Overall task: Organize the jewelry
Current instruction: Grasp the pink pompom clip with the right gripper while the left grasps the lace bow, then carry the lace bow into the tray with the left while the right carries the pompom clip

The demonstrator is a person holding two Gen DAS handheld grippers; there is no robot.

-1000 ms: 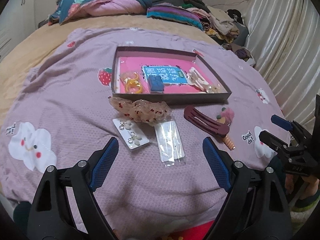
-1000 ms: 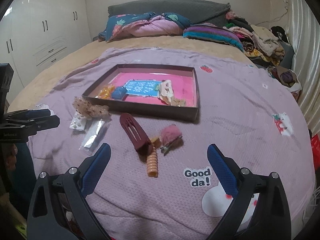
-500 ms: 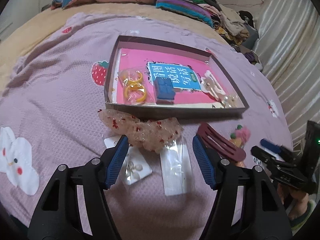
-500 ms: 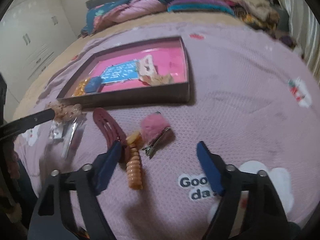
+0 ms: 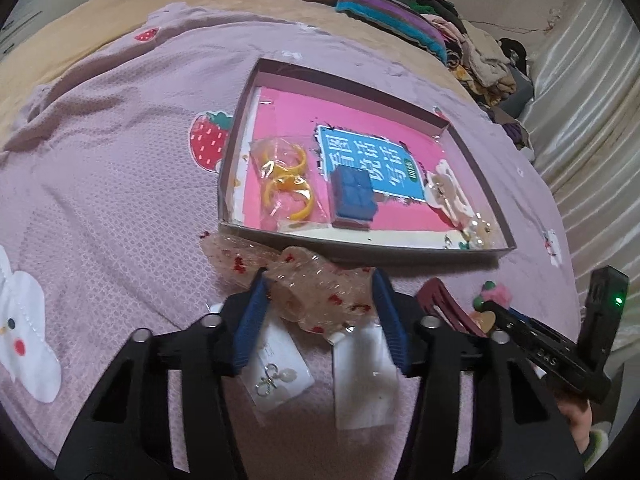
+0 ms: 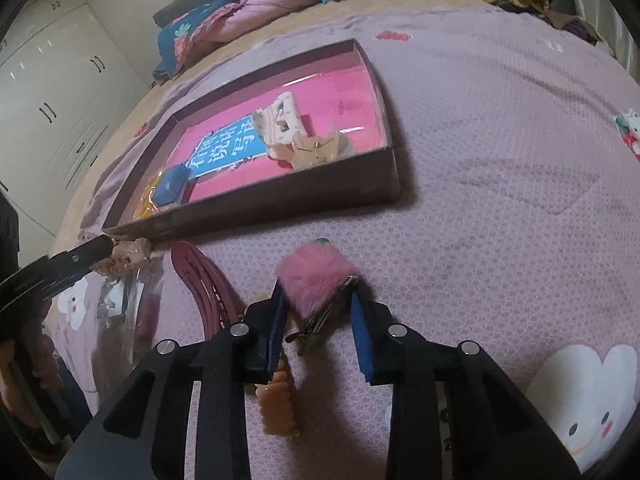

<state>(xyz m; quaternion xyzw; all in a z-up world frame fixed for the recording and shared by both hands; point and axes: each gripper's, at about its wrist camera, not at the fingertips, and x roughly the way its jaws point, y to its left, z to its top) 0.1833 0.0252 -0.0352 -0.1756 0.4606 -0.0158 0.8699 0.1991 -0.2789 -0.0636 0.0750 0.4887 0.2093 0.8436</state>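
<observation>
Left wrist view: the left hand-held gripper [image 5: 322, 316], fingers apart, straddles a sheer red-dotted scrunchie [image 5: 308, 284] just before the tray [image 5: 400, 252]. Right wrist view: the right hand-held gripper [image 6: 318, 328], fingers apart, flanks a pink fluffy hair clip [image 6: 316, 282] near that tray [image 6: 280, 204].

The bedspread [image 5: 120, 200] is lilac with red strawberries and white clouds; the tray [image 5: 360, 92] is brown outside, pink inside. The fluffy clip [image 6: 316, 284] is pink; the bangles [image 5: 286, 184] are yellow.
</observation>
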